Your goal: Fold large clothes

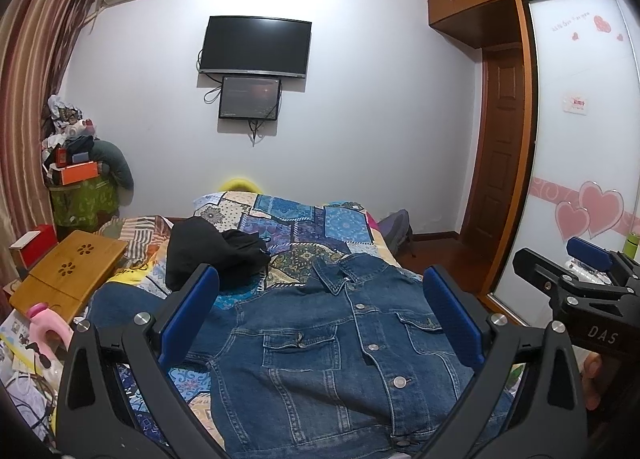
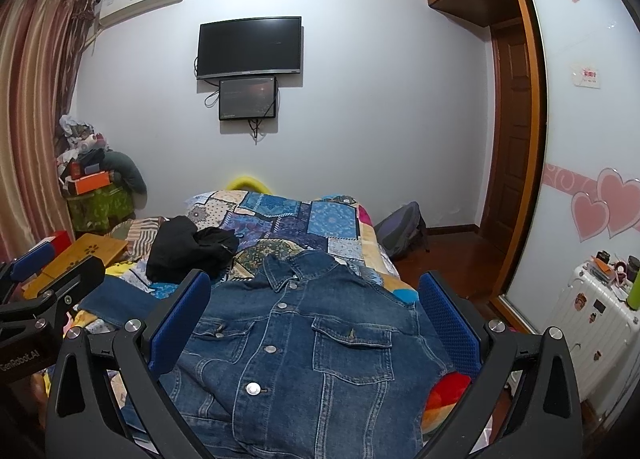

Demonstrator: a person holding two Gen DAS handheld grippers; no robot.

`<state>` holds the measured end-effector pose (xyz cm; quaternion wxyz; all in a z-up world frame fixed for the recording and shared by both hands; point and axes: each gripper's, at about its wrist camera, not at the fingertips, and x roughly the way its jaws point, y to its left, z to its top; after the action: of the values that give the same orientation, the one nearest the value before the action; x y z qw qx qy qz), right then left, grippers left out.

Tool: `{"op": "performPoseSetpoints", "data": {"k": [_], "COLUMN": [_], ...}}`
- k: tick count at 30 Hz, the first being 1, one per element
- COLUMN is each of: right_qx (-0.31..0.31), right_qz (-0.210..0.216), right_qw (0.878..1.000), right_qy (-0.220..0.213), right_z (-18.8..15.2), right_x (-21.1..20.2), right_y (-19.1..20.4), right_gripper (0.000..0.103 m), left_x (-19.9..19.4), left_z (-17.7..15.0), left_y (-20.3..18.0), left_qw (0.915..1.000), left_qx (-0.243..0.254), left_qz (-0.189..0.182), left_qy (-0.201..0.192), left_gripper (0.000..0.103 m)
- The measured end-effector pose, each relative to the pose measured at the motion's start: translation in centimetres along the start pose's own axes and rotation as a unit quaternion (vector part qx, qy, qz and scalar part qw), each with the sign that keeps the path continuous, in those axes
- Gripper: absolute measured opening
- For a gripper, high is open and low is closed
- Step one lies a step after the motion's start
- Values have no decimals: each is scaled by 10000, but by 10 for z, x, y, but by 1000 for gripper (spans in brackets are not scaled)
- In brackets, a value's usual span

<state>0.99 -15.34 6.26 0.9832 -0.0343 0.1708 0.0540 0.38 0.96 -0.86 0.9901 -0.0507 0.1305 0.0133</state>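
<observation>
Lying face up on the patchwork bed (image 1: 304, 219) at the centre of both frames, the denim jacket (image 1: 340, 359) has its hem cut off at the bottom edge and one sleeve half hidden behind your left gripper (image 1: 320, 323). Your left gripper and right gripper (image 2: 316, 323) both hover over it with jaws spread wide, gripping nothing. At the left, the green bin (image 1: 84, 199) overflows with boxes and clothes too jumbled to make out.

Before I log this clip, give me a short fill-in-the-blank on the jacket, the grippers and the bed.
1. The denim jacket lies on the bed with its buttoned front facing ____.
2. Both the left gripper and the right gripper are ____, holding nothing.
3. Beyond the jacket's collar, a ____ garment lies crumpled on the patchwork quilt.
4. On the far wall, a small screen hangs just ____ the television.

Missing words: up; open; black; below
</observation>
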Motion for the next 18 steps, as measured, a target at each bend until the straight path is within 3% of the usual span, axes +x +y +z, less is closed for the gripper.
{"op": "performPoseSetpoints", "data": {"k": [18], "right_qx": [-28], "right_qz": [-8], "right_qw": [10000], "right_qy": [12], "right_z": [3], "right_x": [-3], "right_y": [4], "right_gripper": [103], "left_x": [4], "left_z": [-1], "left_y": [4], "left_qw": [10000], "left_qx": [-73], "left_qz": [30], "left_qy": [21], "left_gripper": [102]}}
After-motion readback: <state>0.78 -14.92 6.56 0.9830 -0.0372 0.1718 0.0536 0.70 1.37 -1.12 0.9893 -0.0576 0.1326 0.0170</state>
